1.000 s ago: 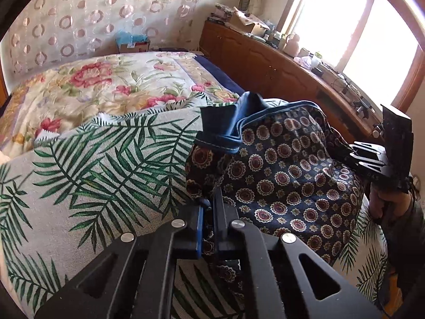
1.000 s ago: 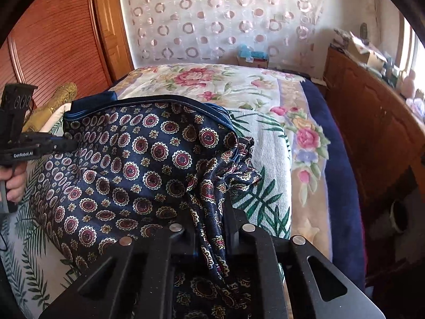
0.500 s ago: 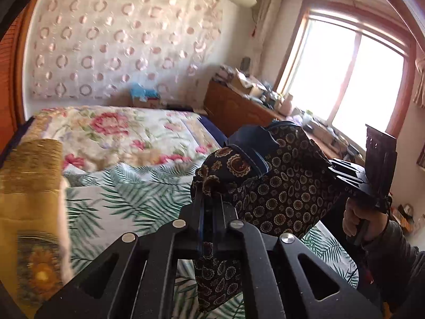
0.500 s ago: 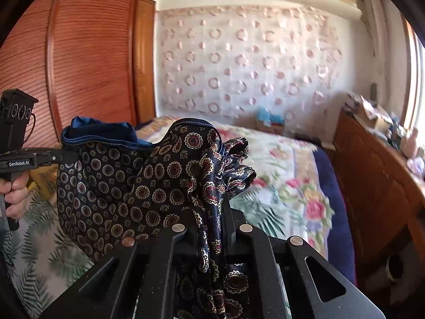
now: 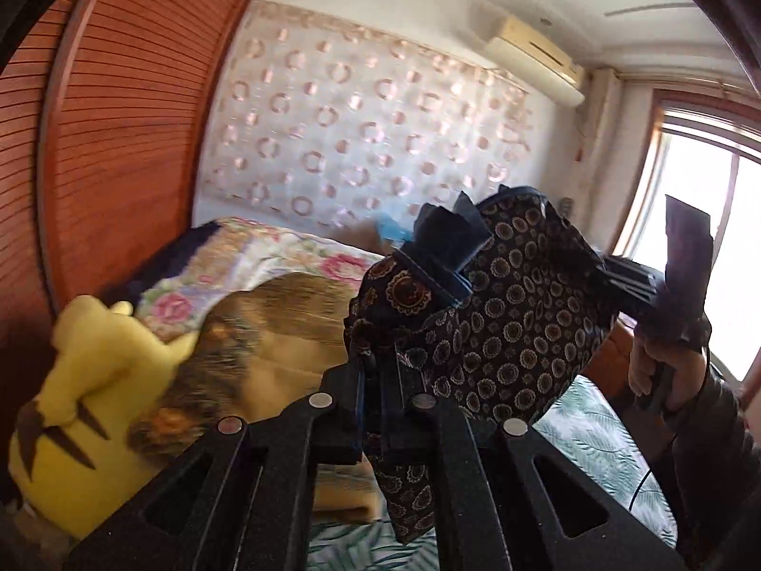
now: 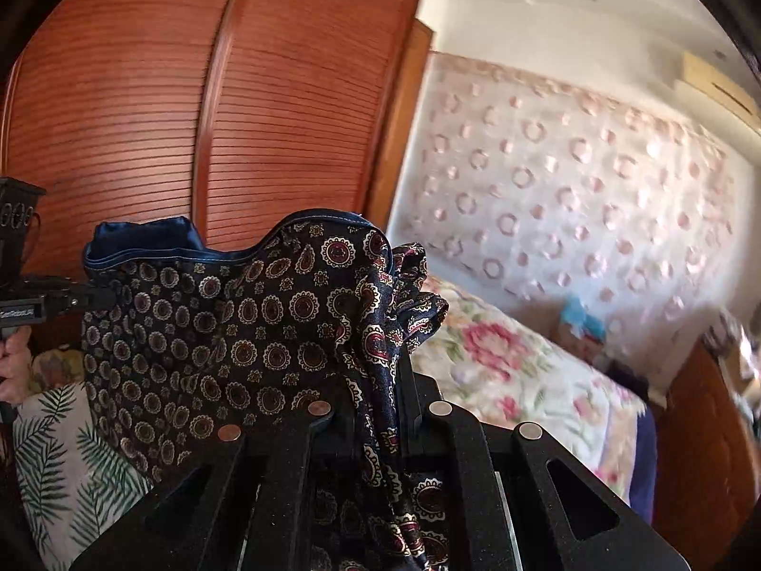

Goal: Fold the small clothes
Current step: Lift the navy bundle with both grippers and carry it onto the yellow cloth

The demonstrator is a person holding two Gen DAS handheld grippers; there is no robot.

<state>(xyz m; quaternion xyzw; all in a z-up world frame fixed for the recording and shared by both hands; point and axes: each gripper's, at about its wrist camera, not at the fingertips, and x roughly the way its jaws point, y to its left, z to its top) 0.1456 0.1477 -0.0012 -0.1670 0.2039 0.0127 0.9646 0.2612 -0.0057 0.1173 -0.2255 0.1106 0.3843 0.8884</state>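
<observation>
A small dark navy garment with a round medallion print and a plain blue waistband (image 5: 504, 319) (image 6: 228, 328) hangs in the air, stretched between my two grippers. My left gripper (image 5: 378, 361) is shut on one side of it, with cloth hanging down between the fingers. My right gripper (image 6: 375, 380) is shut on the other side, which is bunched at the fingers. The right gripper also shows in the left wrist view (image 5: 618, 280), and the left gripper shows in the right wrist view (image 6: 95, 292). The garment is held well above the bed.
Below lies the bed with a palm-leaf sheet (image 6: 62, 452) and a floral quilt (image 6: 513, 380). A yellow plush toy (image 5: 90, 404) and a gold-brown cushion (image 5: 266, 333) lie at the left. A wooden louvred wardrobe (image 6: 214, 109) stands behind, a wooden cabinet (image 6: 704, 433) at the right.
Both grippers have lifted the garment from the bed up into the air and tilted upward. The views now show the wardrobe, wall and ceiling. Both grips have held.
</observation>
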